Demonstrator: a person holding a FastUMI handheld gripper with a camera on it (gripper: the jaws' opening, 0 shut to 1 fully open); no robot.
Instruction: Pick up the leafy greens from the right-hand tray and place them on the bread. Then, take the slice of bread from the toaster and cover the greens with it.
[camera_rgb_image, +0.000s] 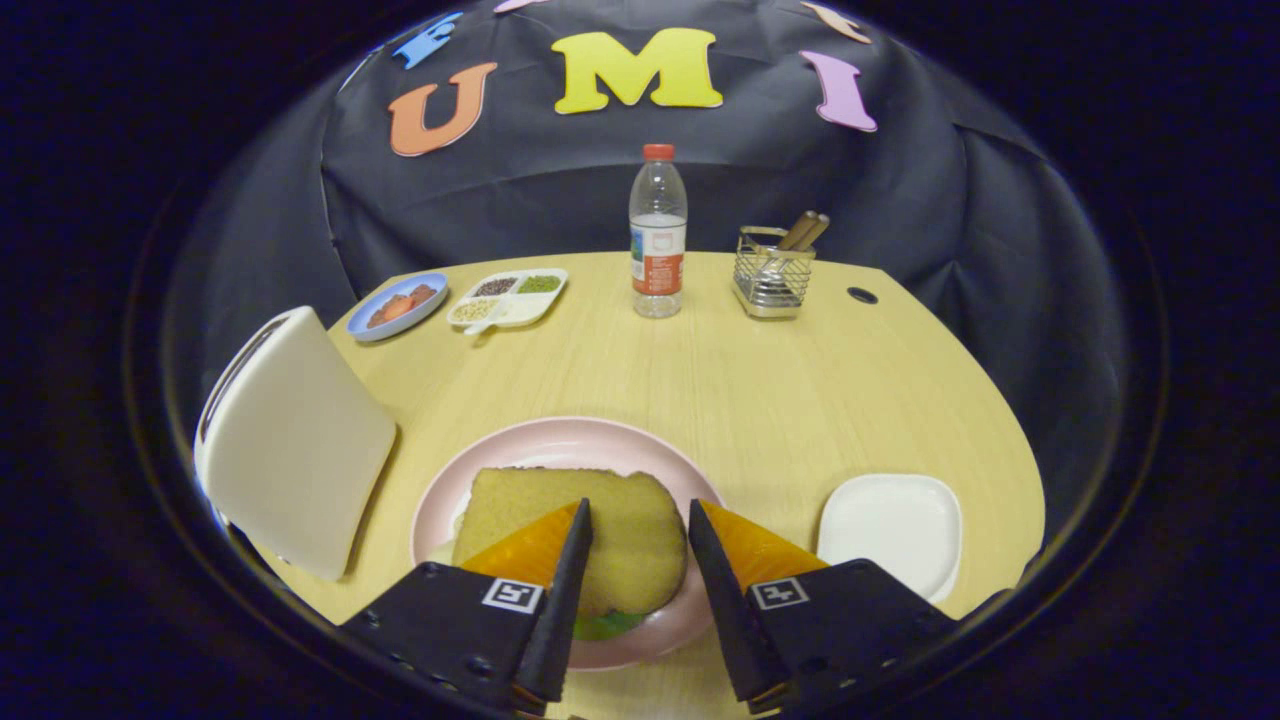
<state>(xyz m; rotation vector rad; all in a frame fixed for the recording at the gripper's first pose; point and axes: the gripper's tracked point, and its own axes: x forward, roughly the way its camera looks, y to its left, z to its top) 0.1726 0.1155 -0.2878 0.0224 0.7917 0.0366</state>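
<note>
A slice of bread (610, 520) lies flat on the pink plate (560, 440), between and just beyond my fingertips. A bit of leafy green (605, 626) peeks out from under its near edge. My gripper (638, 512) hovers over the slice, open, with its fingers apart and nothing held between them. The white toaster (290, 440) stands left of the plate; what is in its slot is hidden. The white square tray (890, 530) sits right of the plate with nothing on it.
At the back of the wooden table stand a water bottle (657, 235) and a wire holder with utensils (772, 270). A blue dish of food (398, 305) and a white divided tray (508, 297) sit back left. A cable hole (861, 295) is back right.
</note>
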